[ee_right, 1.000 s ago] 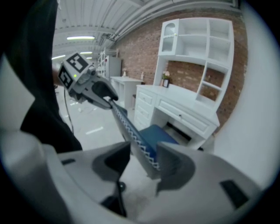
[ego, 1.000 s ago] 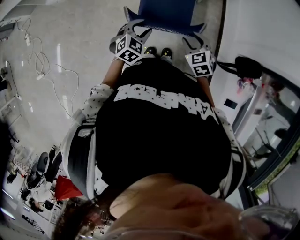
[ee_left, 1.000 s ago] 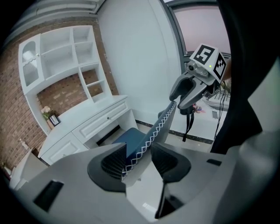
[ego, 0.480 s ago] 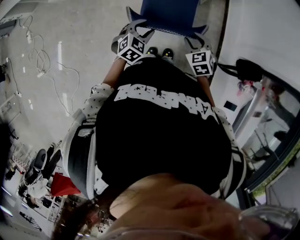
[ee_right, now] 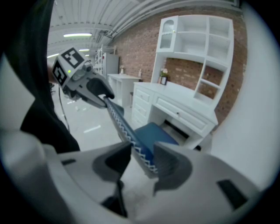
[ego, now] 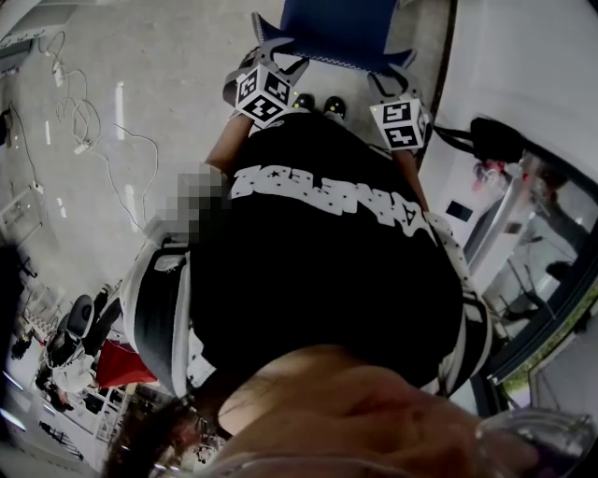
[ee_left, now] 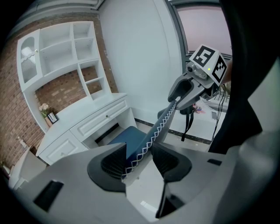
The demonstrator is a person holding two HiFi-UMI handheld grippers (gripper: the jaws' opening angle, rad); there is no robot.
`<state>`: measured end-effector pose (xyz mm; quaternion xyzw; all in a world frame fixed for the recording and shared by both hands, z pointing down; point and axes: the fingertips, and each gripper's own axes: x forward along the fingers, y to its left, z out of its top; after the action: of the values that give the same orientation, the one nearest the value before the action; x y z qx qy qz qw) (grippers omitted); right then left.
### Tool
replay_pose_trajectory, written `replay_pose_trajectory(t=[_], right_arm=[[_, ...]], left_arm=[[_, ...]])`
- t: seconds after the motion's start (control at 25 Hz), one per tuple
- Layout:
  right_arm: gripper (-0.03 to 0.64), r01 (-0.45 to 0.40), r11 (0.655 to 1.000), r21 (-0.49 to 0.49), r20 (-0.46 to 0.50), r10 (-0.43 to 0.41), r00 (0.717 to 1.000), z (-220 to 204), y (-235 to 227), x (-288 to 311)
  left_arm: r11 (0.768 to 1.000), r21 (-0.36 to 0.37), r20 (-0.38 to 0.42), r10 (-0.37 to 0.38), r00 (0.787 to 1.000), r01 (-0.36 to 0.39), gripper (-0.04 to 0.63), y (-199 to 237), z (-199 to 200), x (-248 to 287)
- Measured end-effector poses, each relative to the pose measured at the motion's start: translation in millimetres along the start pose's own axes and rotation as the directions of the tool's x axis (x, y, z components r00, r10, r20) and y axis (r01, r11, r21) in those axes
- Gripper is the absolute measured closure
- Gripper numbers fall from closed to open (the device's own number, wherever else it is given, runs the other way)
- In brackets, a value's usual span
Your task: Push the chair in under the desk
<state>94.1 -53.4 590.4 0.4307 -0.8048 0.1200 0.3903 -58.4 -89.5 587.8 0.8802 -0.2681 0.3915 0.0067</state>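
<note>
A blue chair (ee_left: pixel 120 139) faces a white desk (ee_left: pixel 94 114), its seat apparently just reaching the kneehole. The left tongs (ee_left: pixel 140 162) have just been opening and now sit released astride the stitched backrest (ee_left: pixel 154 130). The right tongs (ee_right: pixel 142 164) straddle it loosely too, a two-handed placement likely meant to push the chair straight.

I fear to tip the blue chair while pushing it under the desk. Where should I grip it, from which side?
Grip the backrest by its stitched top edge, near both ends, from behind the chair, the side away from the desk. That edge is slim enough for jaws, and the seat already faces the desk's opening, so a push there should probably send it straight in.
</note>
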Motion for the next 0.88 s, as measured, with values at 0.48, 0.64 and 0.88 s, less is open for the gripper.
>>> replay_pose_trajectory(t=[0.48,0.64,0.88], right_arm=[[0.442,0.011,1.000,-0.003,-0.006,-0.011,1.000,1.2,-5.0,2.1],[0.442,0.008,1.000,-0.001,-0.006,-0.008,1.000,1.6,-5.9,3.2],[0.442,0.005,1.000,0.003,-0.005,-0.005,1.000,3.4,-7.4,4.4]], left_arm=[[1.000,-0.006,-0.002,-0.003,1.000,0.003,0.380,1.2,2.0,3.1],[1.000,-0.002,0.001,-0.005,1.000,0.005,0.380,1.9,2.5,4.1],[1.000,-0.003,0.000,-0.003,1.000,0.003,0.379,3.8,3.5,4.7]])
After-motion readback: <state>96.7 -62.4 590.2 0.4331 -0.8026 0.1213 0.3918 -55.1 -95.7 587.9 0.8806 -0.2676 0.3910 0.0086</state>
